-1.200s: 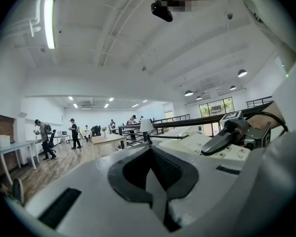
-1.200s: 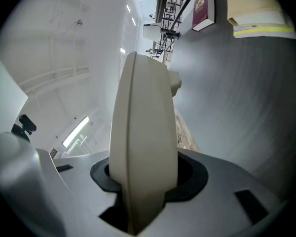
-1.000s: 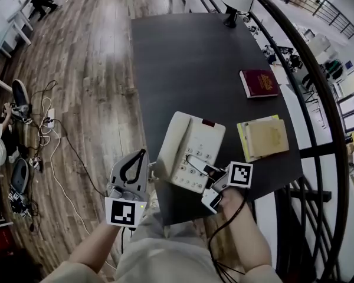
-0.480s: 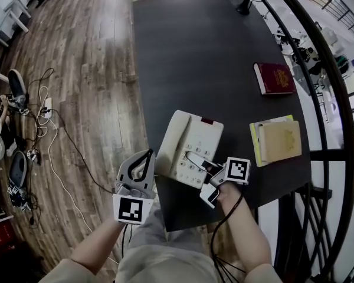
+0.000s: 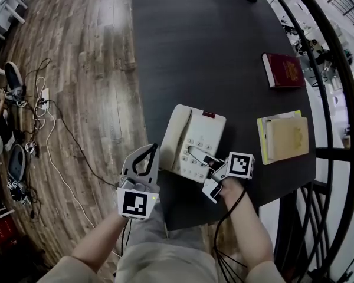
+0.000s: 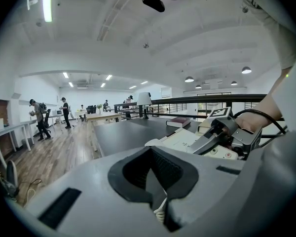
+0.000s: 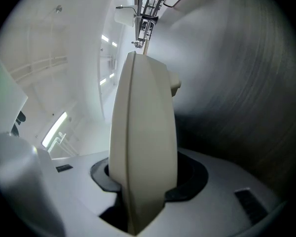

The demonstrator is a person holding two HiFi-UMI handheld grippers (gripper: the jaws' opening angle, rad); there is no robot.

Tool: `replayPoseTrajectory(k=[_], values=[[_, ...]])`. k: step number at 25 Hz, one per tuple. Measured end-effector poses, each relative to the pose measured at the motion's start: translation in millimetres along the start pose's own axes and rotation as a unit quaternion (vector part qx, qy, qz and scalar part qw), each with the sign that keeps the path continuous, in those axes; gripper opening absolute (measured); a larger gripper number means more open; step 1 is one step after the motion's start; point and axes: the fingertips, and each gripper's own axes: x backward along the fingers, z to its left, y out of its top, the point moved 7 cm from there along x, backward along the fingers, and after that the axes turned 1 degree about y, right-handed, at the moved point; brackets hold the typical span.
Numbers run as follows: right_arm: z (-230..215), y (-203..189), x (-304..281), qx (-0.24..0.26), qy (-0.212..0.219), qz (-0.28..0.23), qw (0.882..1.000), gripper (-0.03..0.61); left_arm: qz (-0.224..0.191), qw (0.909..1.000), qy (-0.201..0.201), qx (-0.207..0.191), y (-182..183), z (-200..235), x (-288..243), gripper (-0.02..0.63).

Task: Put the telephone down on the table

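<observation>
Over the near end of the dark table (image 5: 212,52), the cream plastic telephone (image 5: 189,137) is being held low, clamped by its near edge in the right gripper (image 5: 205,160). The left gripper (image 5: 151,152) is pinching its white curly cord (image 6: 160,215). Both should be lowering slowly and level before letting go.

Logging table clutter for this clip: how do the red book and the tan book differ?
Colour: the red book is dark red, the tan book plain tan. Size: the red book looks smaller than the tan book. Stacking: the red book lies alone, the tan book on a yellow-green pad. Both lie flat and closed on the table, right of the telephone.
</observation>
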Motion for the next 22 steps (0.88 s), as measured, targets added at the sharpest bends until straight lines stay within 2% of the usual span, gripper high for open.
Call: replayPoseTrajectory(k=[2,6,9,16,22], values=[[0,-1,-1,0.013,-0.003,0.002,1.0,0.184,0.005,1.0,-0.005,-0.004,-3,-3,-2,0.005],[-2,-7,0,0.044,-0.053,0.019,0.997,0.186,0.013,0.9998,-0.013,-0.002,-8,-10,-4,0.005],[-3,-8,-4,0.048,-0.041,0.015,0.998,0.187,0.018,0.9997,-0.015,-0.002,-13,-12,-6,0.005],[-11,-7,5,0.065,-0.088,0.011,0.994,0.206,0.021,0.9995,-0.023,-0.003,-17,-19,-8,0.005],[-8,-6,5,0.119,-0.157,0.016,0.98,0.266,0.025,0.9993,-0.027,0.005,-21,-21,-7,0.005]])
